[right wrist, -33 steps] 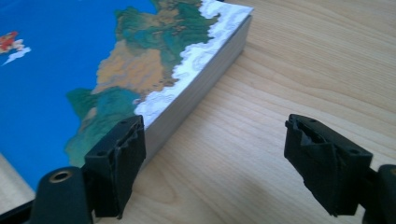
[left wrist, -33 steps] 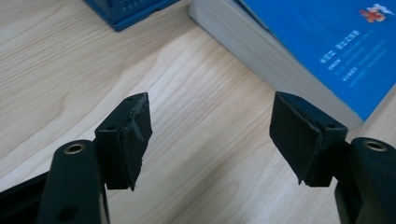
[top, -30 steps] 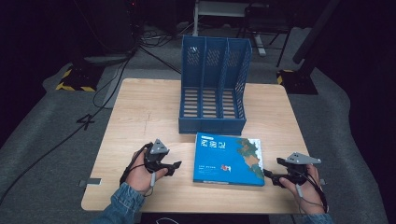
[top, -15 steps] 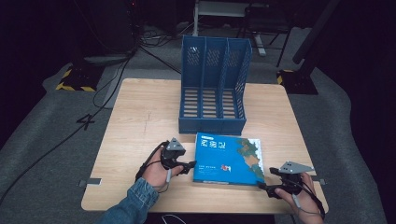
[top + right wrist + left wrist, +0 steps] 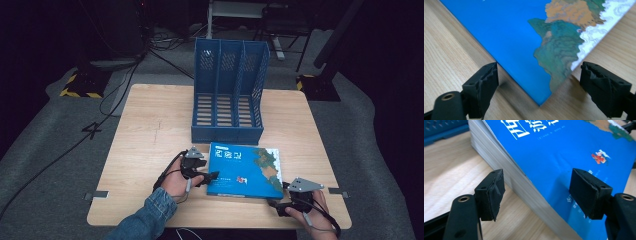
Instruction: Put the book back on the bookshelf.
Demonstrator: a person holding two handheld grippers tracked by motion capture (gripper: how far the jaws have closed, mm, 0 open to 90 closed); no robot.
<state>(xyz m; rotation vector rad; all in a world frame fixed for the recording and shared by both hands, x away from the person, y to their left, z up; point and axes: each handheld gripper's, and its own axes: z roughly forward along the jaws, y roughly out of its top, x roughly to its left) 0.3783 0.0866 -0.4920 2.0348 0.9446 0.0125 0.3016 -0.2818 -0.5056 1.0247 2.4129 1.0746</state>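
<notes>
A thick book with a blue cover [image 5: 244, 170] lies flat on the wooden table [image 5: 150, 125] in front of the rack. My left gripper [image 5: 212, 176] is at the book's left side. In the left gripper view it [image 5: 536, 192] stands open astride the page edge, one pad over the table, the other over the book's cover [image 5: 564, 147]. My right gripper [image 5: 277, 206] sits at the near right corner of the book. Its jaws [image 5: 539, 82] have just been opening and stand open, with the book's corner [image 5: 534, 62] between them and neither pad on it.
A blue three-slot file rack [image 5: 227, 95] stands upright behind the book, open side facing me. Cables [image 5: 125, 90] and dark equipment lie on the grey floor beyond the table. The table's front edge [image 5: 200, 222] runs just below both hands.
My left gripper has moved right, up to the book's left edge. My right gripper has moved left and nearer to me, to the book's near right corner. The book has stayed put.
</notes>
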